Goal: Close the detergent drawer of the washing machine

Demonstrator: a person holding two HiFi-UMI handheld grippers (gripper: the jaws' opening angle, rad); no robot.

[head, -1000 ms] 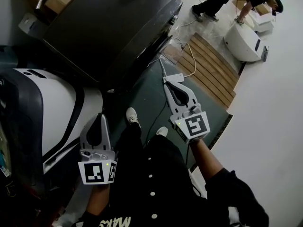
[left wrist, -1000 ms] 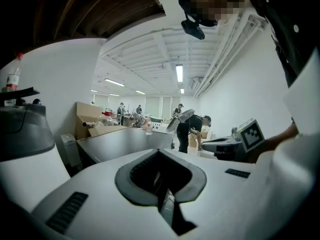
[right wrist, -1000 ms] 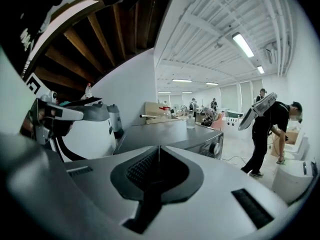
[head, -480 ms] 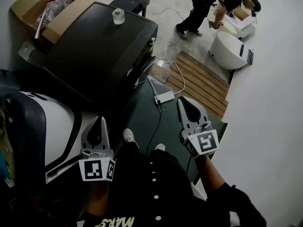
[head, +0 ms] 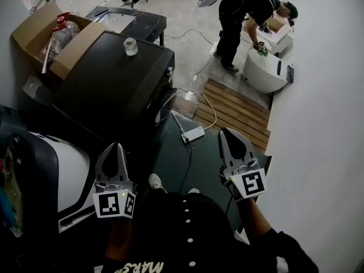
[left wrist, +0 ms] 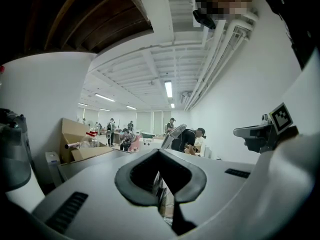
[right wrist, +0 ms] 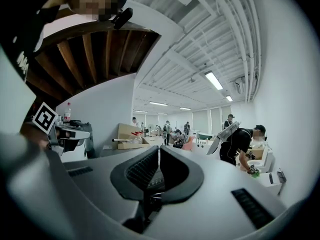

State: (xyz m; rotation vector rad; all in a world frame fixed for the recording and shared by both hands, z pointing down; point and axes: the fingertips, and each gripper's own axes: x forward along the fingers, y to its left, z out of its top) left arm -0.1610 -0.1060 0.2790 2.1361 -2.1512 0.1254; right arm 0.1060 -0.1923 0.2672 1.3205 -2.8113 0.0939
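The washing machine, white with a dark curved front, stands at the lower left of the head view; I cannot see its detergent drawer in any frame. My left gripper hangs just right of the machine, held level, with its jaws together and nothing in them. My right gripper is out over the dark green floor mat, well away from the machine, also shut and empty. In the left gripper view the tips meet; in the right gripper view the tips meet too.
A big black cabinet with a small jar on top stands ahead. Behind it is a cardboard box holding a bottle. A power strip and cable lie on the mat, beside wooden slats. A person bends over a white appliance.
Both grippers have risen and now point more level. The right one has swung outward to the right. The head view has tilted up and shows more of the room.
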